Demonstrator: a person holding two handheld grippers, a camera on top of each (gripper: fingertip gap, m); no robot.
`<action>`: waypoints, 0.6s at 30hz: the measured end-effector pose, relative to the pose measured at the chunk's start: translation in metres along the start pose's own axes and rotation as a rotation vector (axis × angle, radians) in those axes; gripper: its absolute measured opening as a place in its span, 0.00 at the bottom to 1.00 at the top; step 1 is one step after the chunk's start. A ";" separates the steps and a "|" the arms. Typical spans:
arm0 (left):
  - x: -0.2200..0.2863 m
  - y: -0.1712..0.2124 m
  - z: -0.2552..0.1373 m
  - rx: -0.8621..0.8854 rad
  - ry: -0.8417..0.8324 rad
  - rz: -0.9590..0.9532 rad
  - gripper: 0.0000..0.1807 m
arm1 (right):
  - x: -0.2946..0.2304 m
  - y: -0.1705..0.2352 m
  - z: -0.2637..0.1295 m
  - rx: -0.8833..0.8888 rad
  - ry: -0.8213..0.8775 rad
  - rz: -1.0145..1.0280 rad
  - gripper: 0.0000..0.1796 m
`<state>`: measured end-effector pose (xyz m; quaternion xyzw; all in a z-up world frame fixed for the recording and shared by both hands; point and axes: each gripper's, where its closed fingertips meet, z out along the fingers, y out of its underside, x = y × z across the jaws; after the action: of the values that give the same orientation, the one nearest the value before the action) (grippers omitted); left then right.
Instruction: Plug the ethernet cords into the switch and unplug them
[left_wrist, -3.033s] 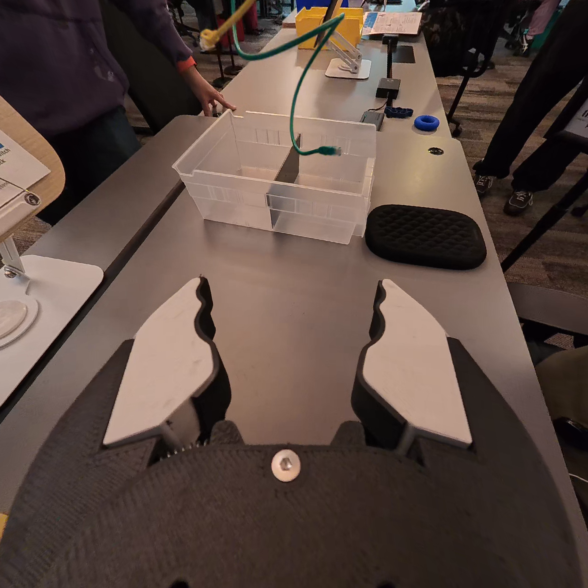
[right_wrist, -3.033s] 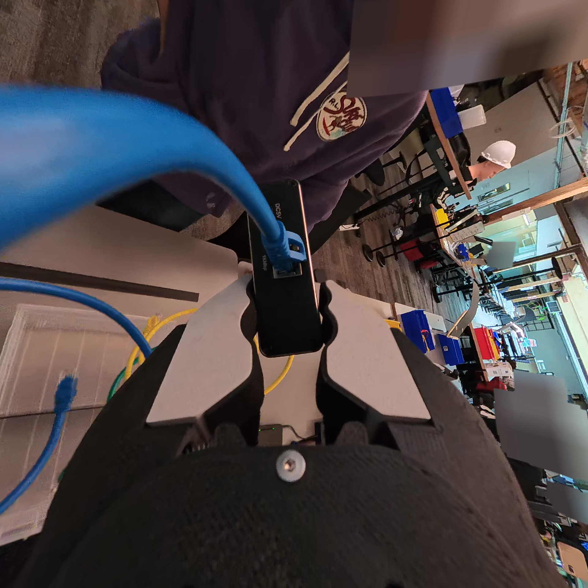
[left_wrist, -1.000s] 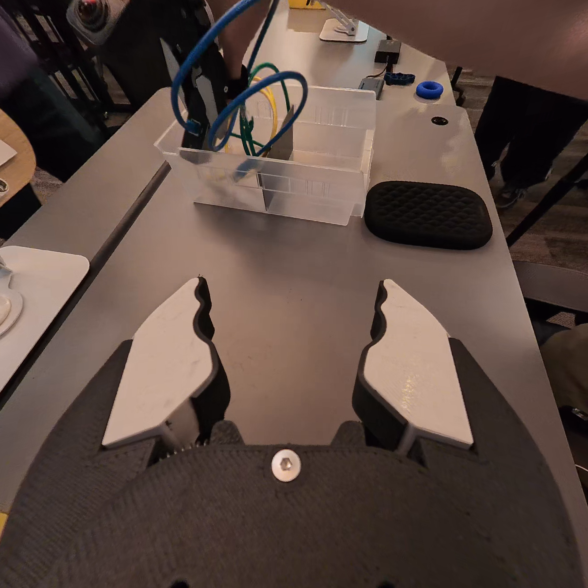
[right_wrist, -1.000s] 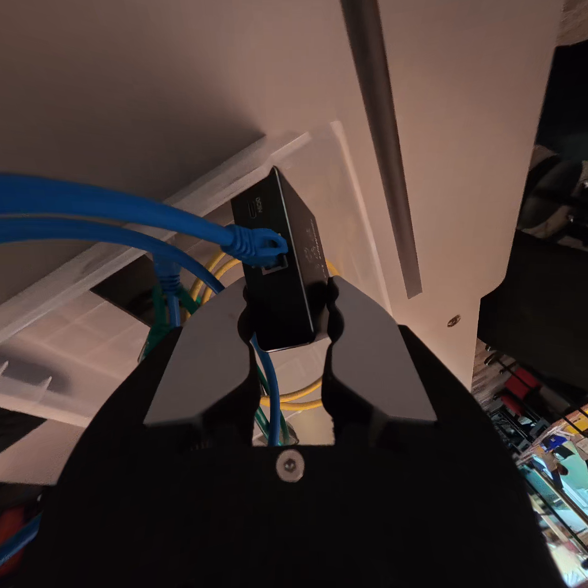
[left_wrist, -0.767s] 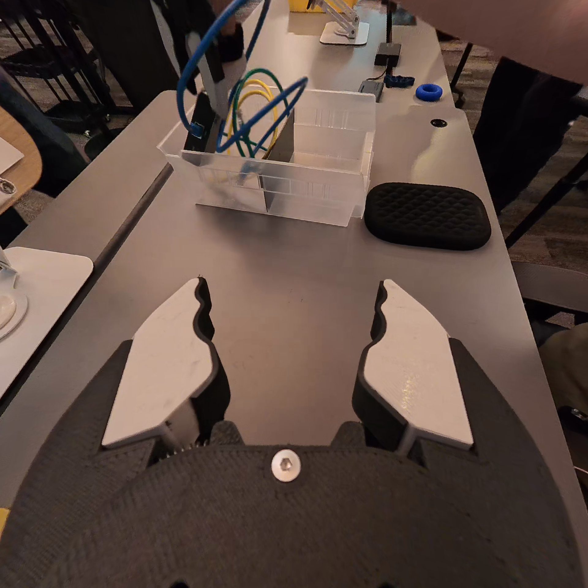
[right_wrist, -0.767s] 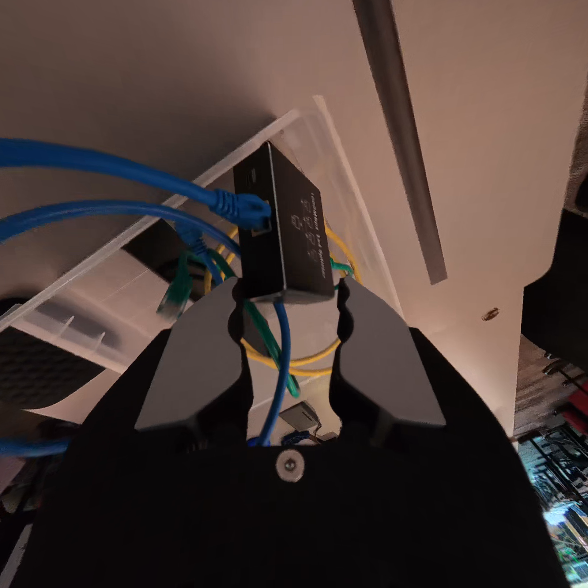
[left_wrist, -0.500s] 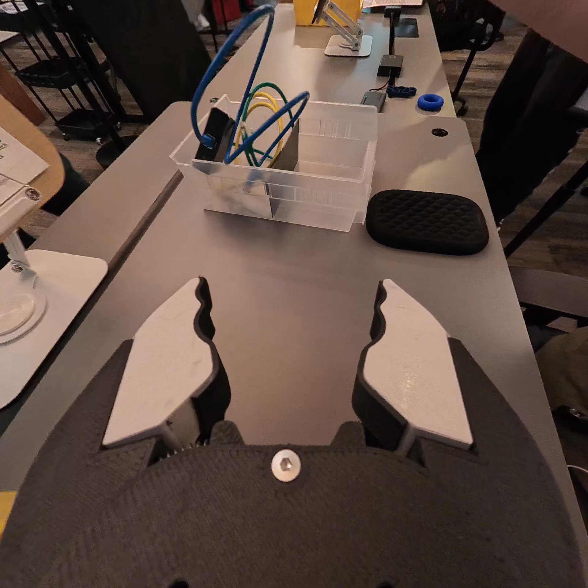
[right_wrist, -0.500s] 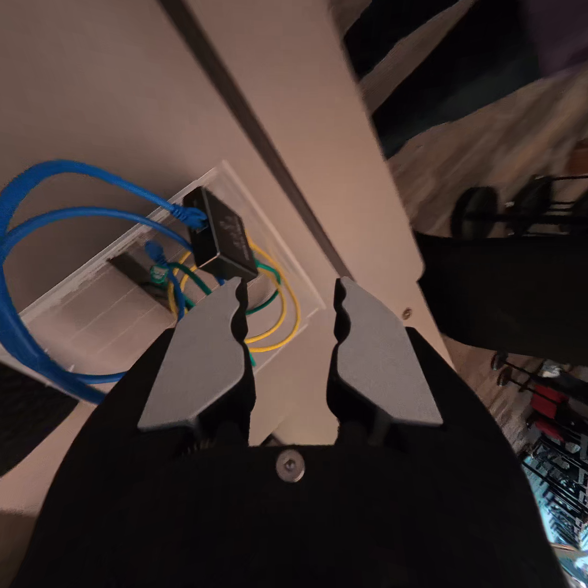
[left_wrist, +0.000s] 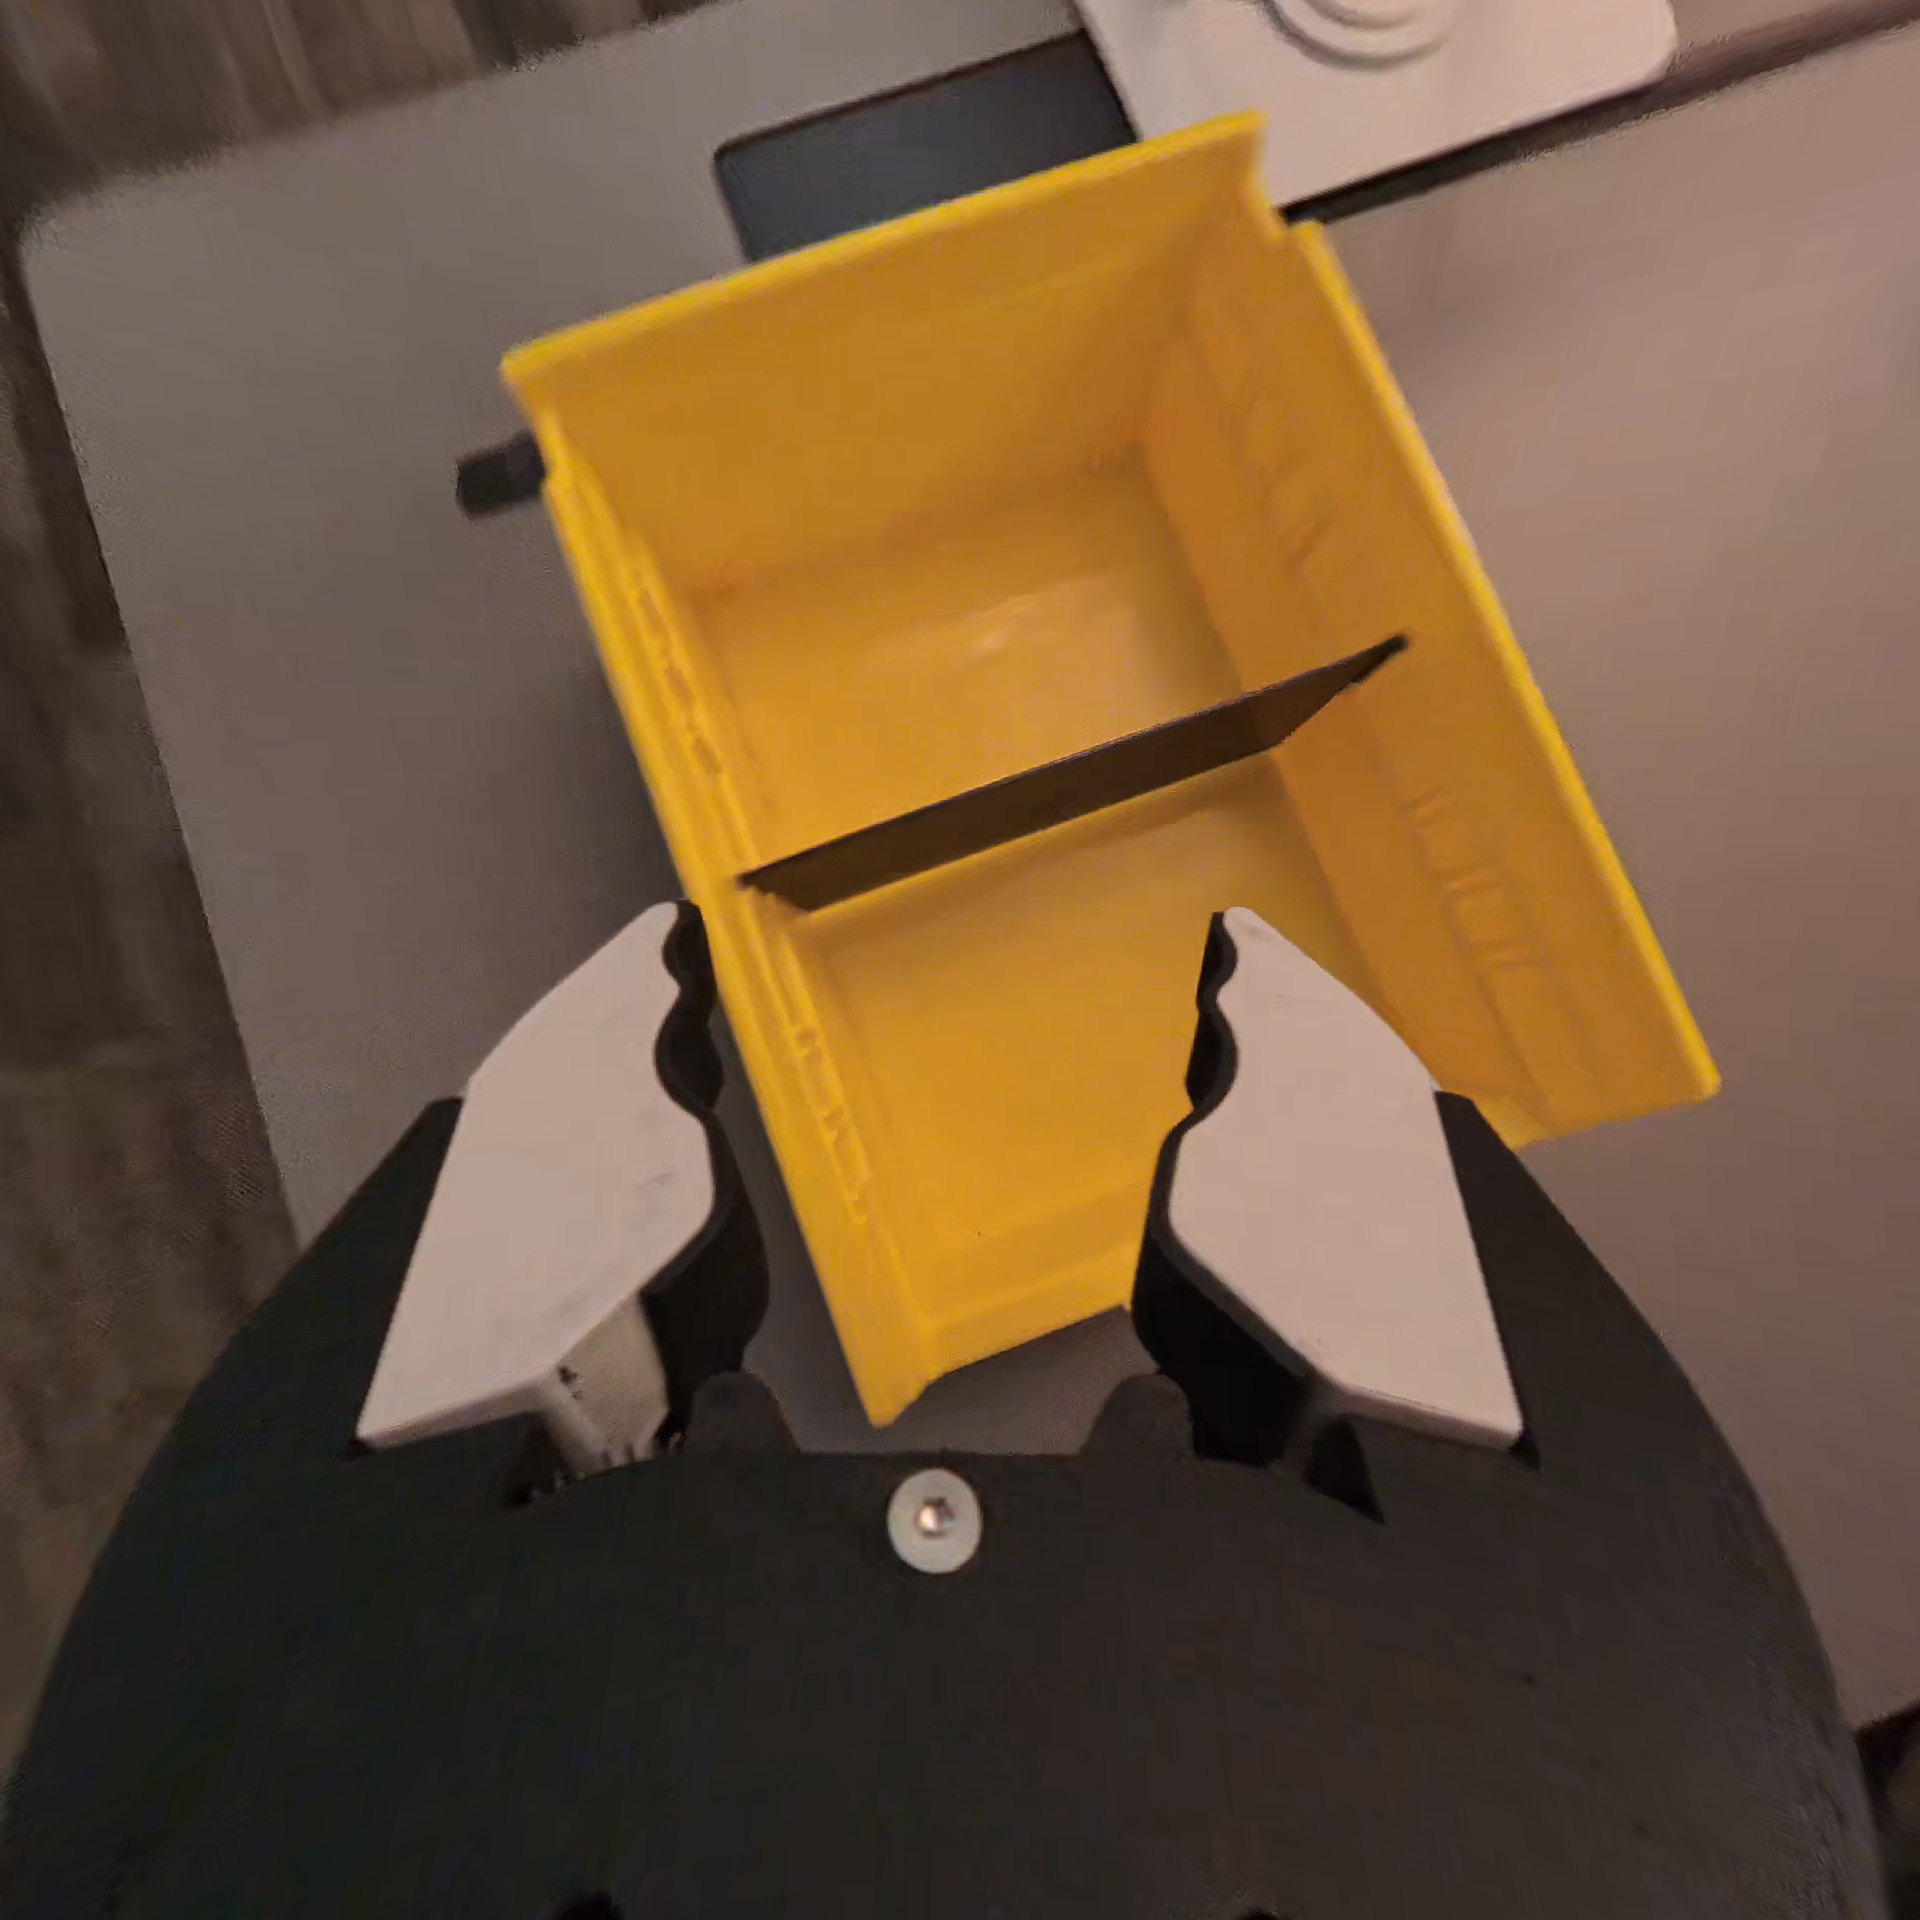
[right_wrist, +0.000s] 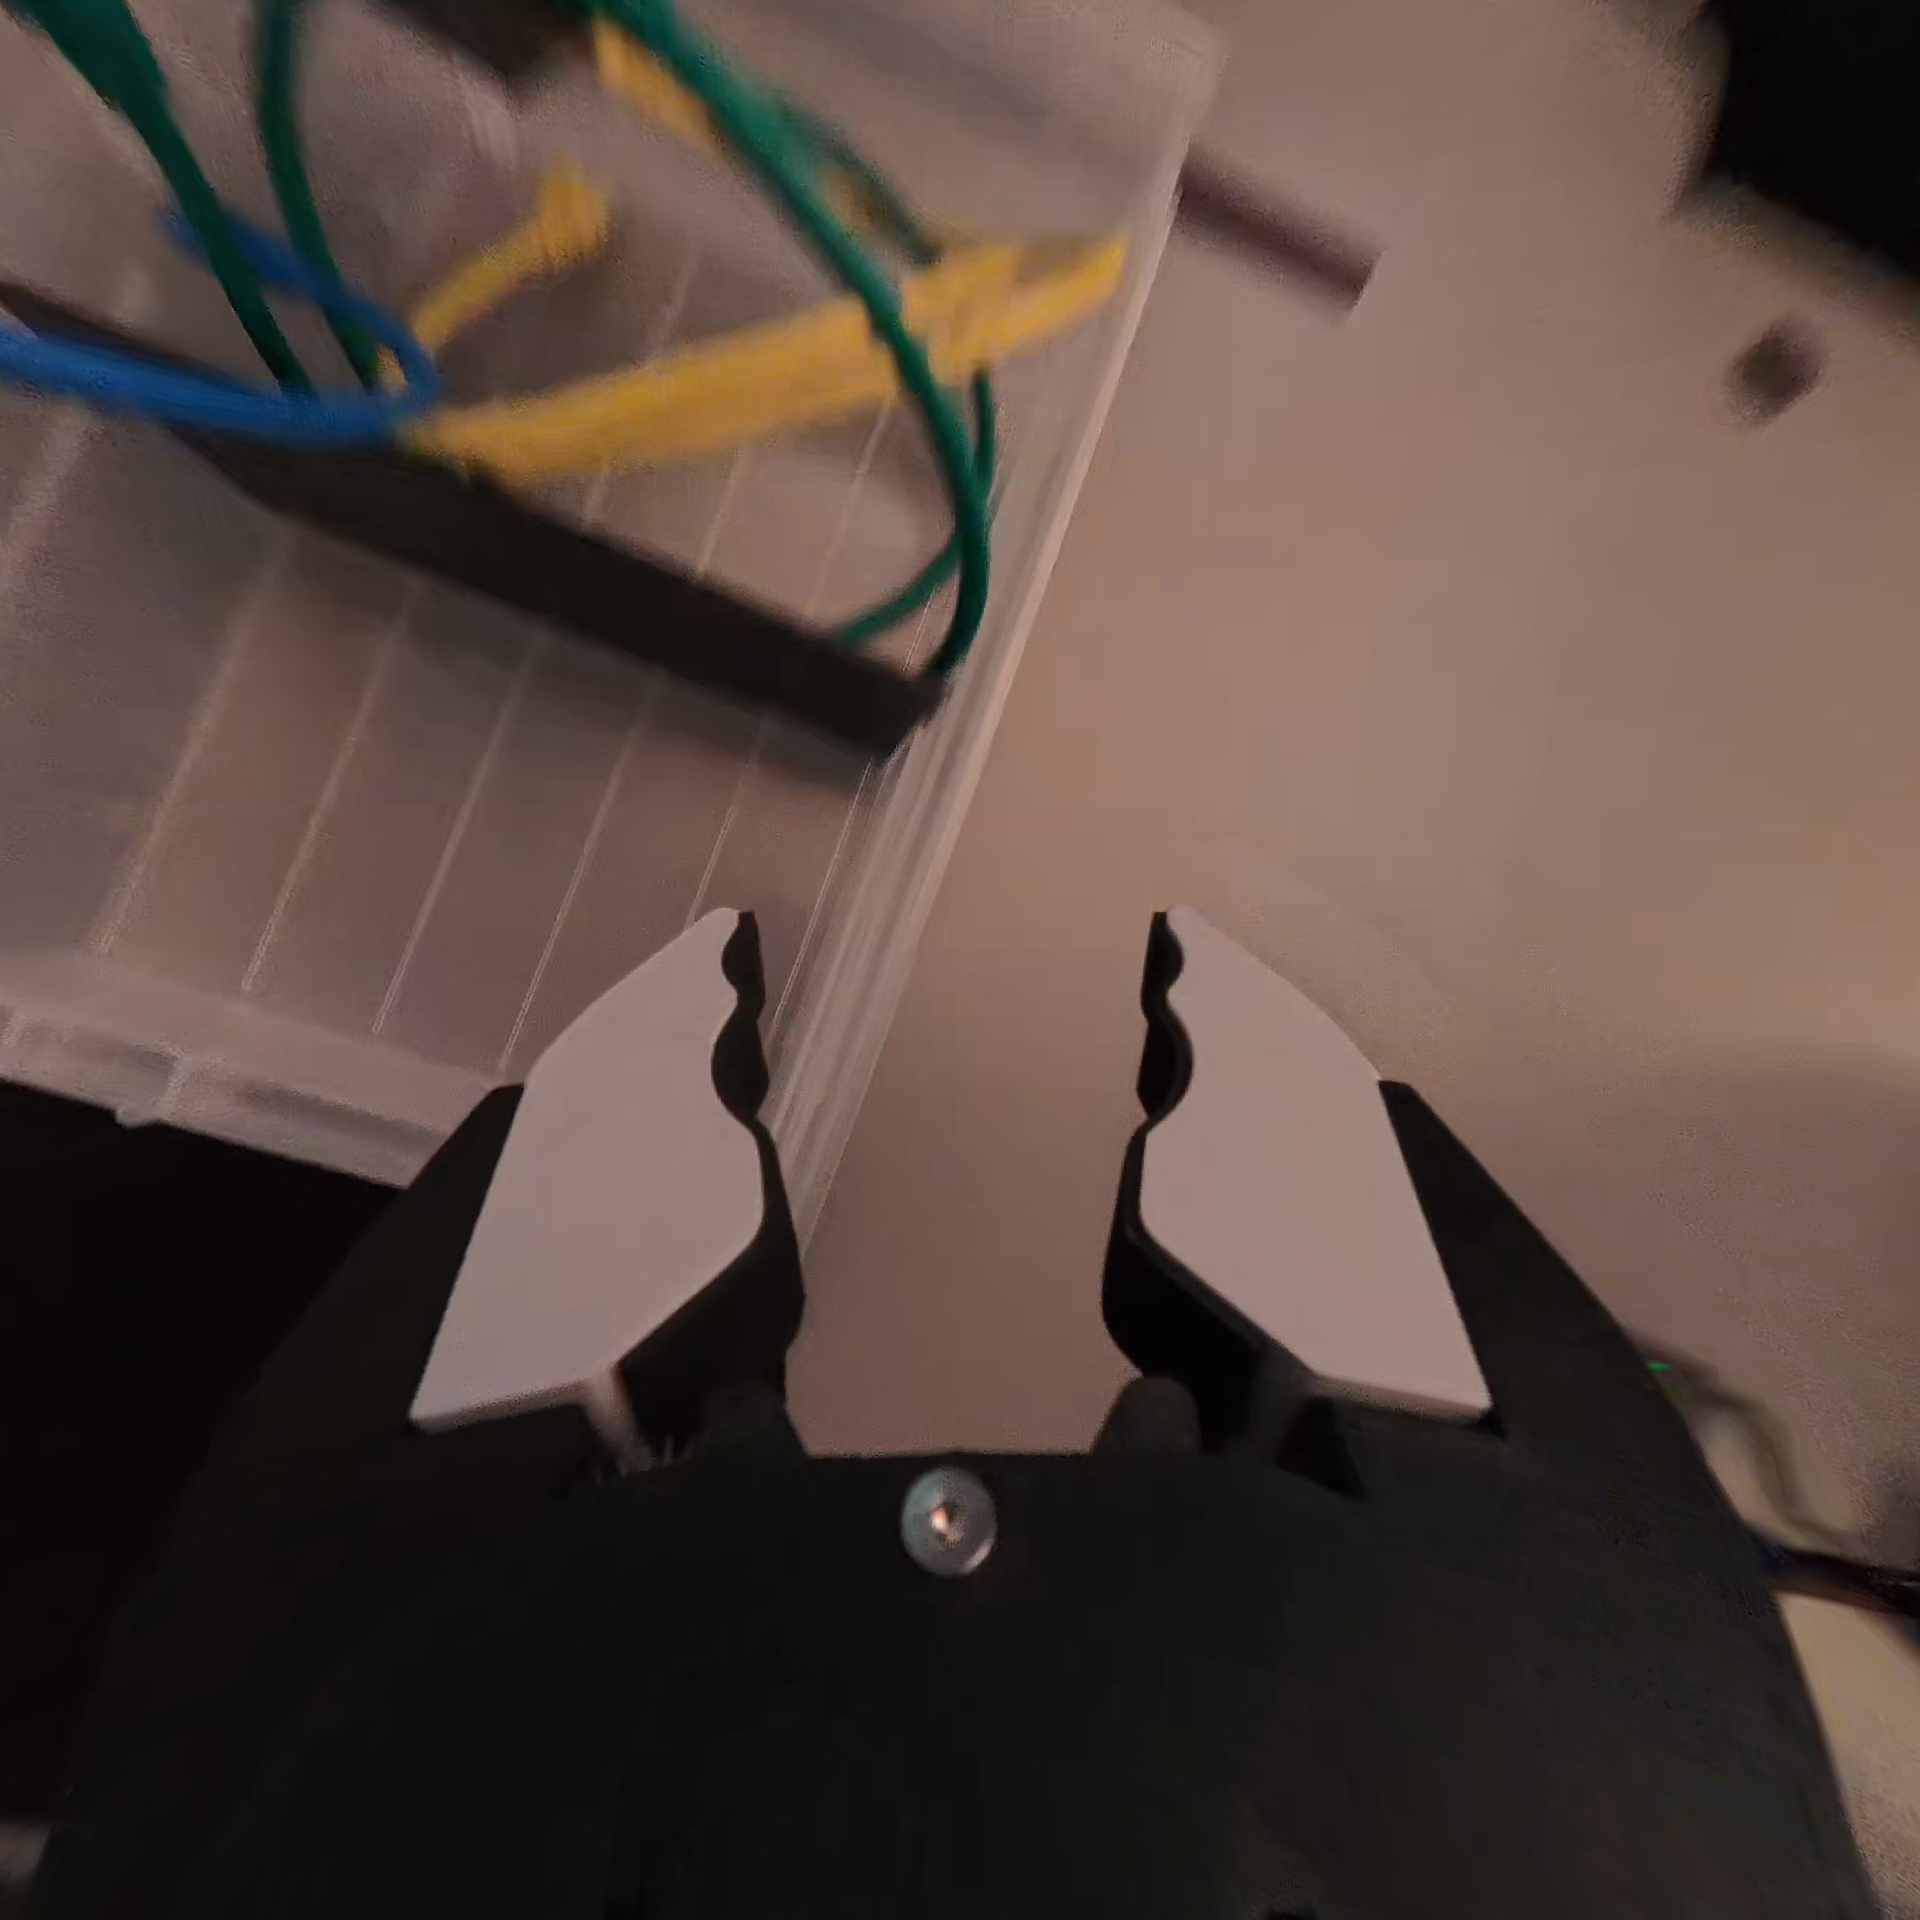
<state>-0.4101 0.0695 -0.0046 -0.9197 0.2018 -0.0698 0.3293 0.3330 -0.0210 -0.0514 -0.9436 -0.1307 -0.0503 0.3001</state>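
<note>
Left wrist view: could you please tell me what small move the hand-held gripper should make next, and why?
Probably close the left hand-held gripper on the side wall of the yellow bin: the jaws stand open astride that wall, and both compartments look empty.

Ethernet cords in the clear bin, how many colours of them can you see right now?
3. The blue cord lies at the left, the yellow cord runs across the middle, and the green cord loops over it on the right. Blur may hide more.

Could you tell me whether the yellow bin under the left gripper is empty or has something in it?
Empty: the yellow bin shows bare floor on both sides of its dark divider.
</note>
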 end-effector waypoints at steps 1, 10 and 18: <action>-0.013 0.006 0.002 -0.012 -0.015 -0.056 0.49 | -0.005 0.016 0.013 -0.039 -0.054 0.054 0.40; -0.042 0.095 0.057 -0.426 0.023 -0.249 0.44 | -0.033 0.065 0.057 -0.323 -0.147 0.125 0.15; -0.018 0.116 0.064 -0.615 0.098 -0.132 0.06 | -0.061 0.068 0.050 -0.377 -0.249 0.165 0.06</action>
<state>-0.4475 0.0330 -0.1279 -0.9829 0.1689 -0.0710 0.0202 0.2945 -0.0585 -0.1408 -0.9893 -0.0776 0.0674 0.1032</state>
